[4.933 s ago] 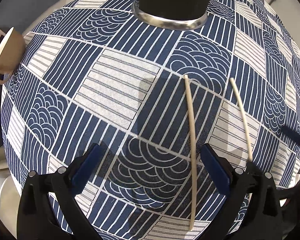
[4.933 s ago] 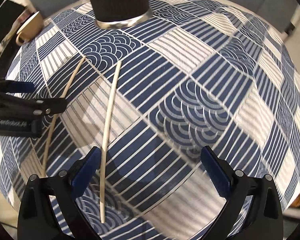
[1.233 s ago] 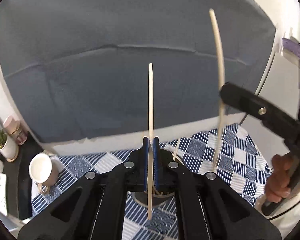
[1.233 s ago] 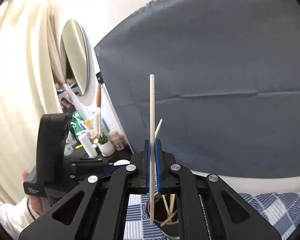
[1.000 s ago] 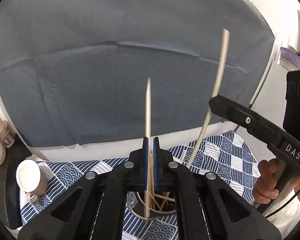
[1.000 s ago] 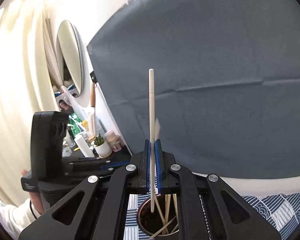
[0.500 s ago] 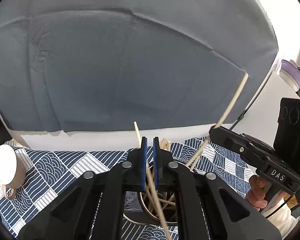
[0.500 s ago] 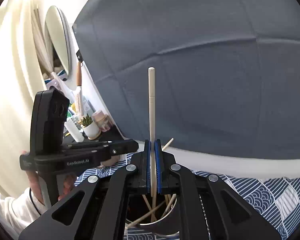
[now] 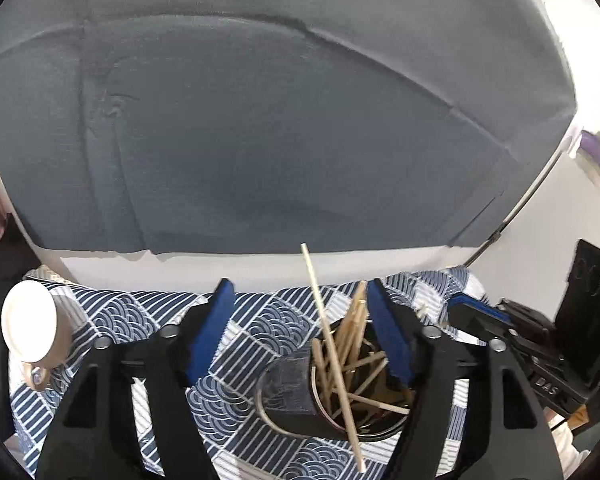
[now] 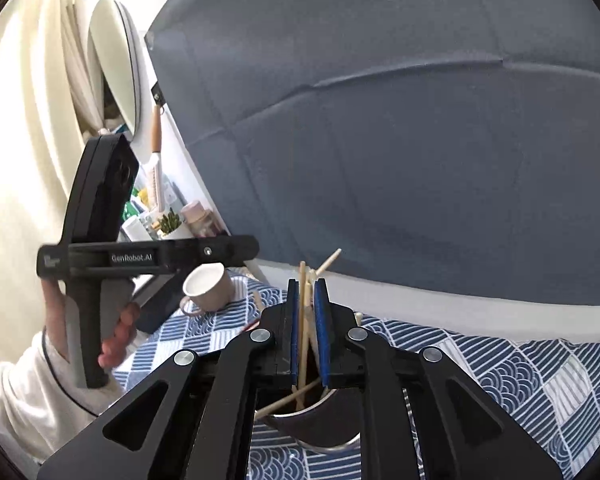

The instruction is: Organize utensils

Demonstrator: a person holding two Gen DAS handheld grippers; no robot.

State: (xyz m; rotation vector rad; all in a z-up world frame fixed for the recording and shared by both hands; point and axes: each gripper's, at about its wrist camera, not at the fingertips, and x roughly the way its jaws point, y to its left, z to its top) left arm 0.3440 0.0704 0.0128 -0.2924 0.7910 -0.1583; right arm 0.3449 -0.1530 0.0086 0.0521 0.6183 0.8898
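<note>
Chopsticks [image 9: 332,344] stand in the metal cup [image 9: 284,400] on the bench. Left gripper [image 9: 300,332], just opening, spread and empty. Right gripper [image 10: 308,320], only slightly parted, loosely flanks one chopstick [image 10: 301,312]; its view alone shows the person's hand [image 10: 116,340].

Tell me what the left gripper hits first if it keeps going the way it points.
Probably the chopsticks standing in the dark cup: they lie just ahead of the open left gripper. Depth is uncertain.
</note>
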